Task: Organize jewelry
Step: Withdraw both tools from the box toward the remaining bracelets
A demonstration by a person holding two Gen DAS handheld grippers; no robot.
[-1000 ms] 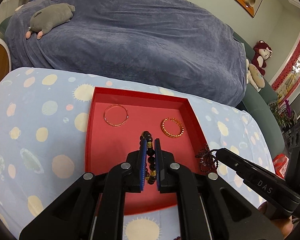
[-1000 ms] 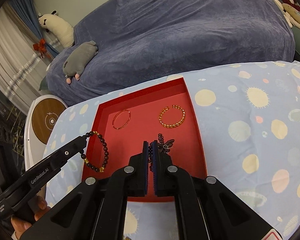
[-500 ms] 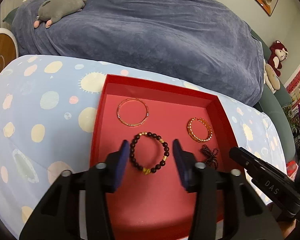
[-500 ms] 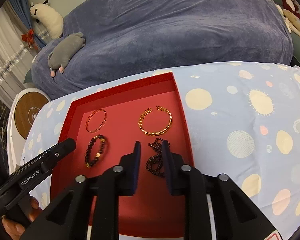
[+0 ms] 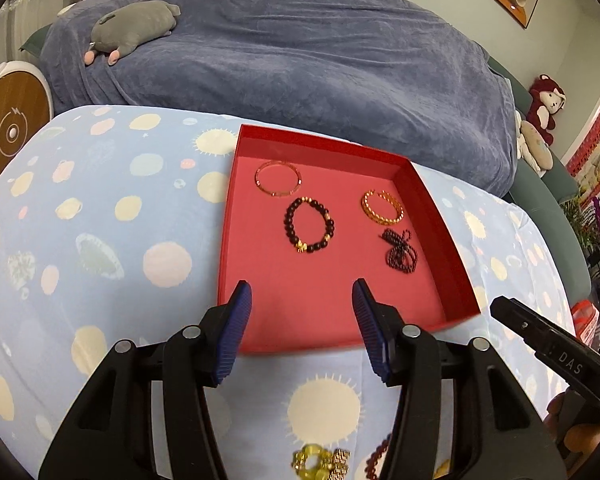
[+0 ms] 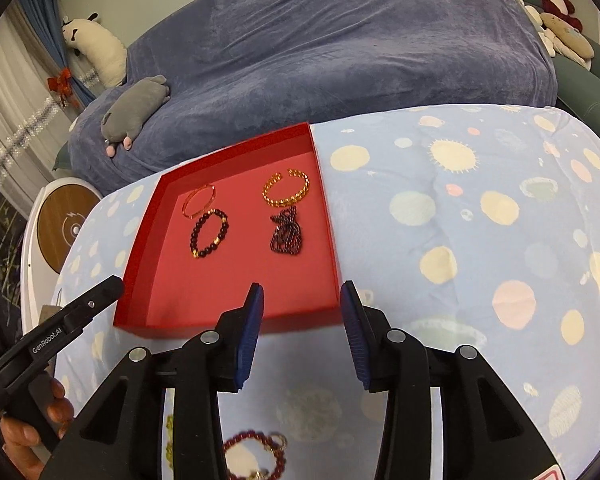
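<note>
A red tray (image 5: 432,208) (image 6: 140,248) lies on the spotted blue cloth. In it lie a thin gold bangle (image 5: 278,178) (image 6: 199,200), a dark bead bracelet with gold beads (image 5: 309,230) (image 6: 209,233), a gold chain cuff (image 5: 382,207) (image 6: 287,193) and a bunched dark bead string (image 5: 400,251) (image 6: 286,232). My left gripper (image 5: 302,300) is open and empty over the tray's near edge. My right gripper (image 6: 302,304) is open and empty at the tray's near right corner. More jewelry lies on the cloth near me: yellow pieces (image 5: 320,462) and a dark red bead bracelet (image 6: 254,454).
A bed under a blue-grey blanket (image 5: 300,52) stands behind the table, with a grey plush toy (image 5: 134,26) on it. A round white and wood device (image 5: 12,128) stands at the left. Plush toys (image 5: 544,100) sit at the right.
Both grippers let go of their bracelets in the tray, opened wide and drew back toward the near edge. The bead bracelet and the dark bead string now lie in the tray.
</note>
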